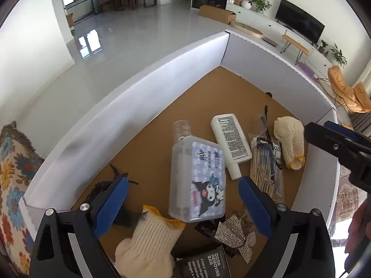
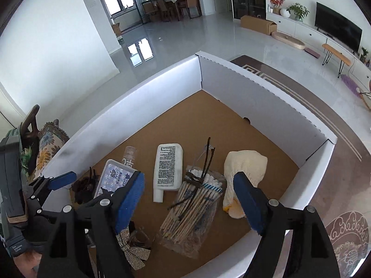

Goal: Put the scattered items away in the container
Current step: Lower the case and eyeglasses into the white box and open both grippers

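White-walled box [image 2: 148,106] with brown floor, cream gloves [image 2: 243,166], white bottle [image 2: 168,169]

Black card packet [image 1: 204,264] at the white cardboard box's [image 1: 129,113] near edge reads "ODOR REMOVING BAR". Clear flat plastic case [image 2: 114,178] with a cartoon label shows "BOP". White squeeze tube's [image 2: 167,171] fine print is unreadable.

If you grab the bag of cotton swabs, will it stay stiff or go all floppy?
The bag of cotton swabs would probably sag, since its clear wrap looks thin and crinkly. It seems light. The glasses lying on it would likely slide off.
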Tool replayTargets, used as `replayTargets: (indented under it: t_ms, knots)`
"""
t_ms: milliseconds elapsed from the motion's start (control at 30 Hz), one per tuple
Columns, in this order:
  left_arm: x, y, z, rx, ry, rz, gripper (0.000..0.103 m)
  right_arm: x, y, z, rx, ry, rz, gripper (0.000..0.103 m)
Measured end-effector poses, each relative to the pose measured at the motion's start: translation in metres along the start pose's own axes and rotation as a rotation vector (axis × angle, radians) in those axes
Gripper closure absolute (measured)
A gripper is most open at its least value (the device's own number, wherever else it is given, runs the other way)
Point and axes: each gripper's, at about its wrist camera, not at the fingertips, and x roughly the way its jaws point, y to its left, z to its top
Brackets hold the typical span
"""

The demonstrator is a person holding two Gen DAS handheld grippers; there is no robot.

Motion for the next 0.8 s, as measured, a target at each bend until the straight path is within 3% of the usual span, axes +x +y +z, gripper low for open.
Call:
replayTargets:
  t_ms: [133,267,433,500,667,800]
  knots:
    - [-0.029,-0.008,-0.014,-0.035,-0.07,-0.007,0.006,-0.033,-0.003,-0.014,-0.028,-0.033,-0.036,0.024]
    - [-0.057,-0.016,-0.024,-0.057,-0.161,0.041,0.006,-0.047,-0.006,-0.029,-0.046,-0.039,-0.064,0.024]
    - [-0.083,-0.013,-0.025,-0.083,-0.214,0.066,0.005,-0.053,-0.006,-0.041,-0.044,-0.046,-0.061,0.024]
    - [-0.089,-0.012,-0.025,-0.089,-0.232,0.094,0.0,-0.054,-0.005,-0.044,-0.041,-0.054,-0.058,0.024]
    - [-0.092,-0.008,-0.027,-0.122,-0.248,0.185,0.0,-0.05,0.002,-0.047,-0.049,-0.058,-0.051,0.024]
    - [-0.095,-0.011,-0.037,-0.132,-0.283,0.181,0.0,-0.051,0.005,-0.052,-0.048,-0.082,-0.048,0.024]
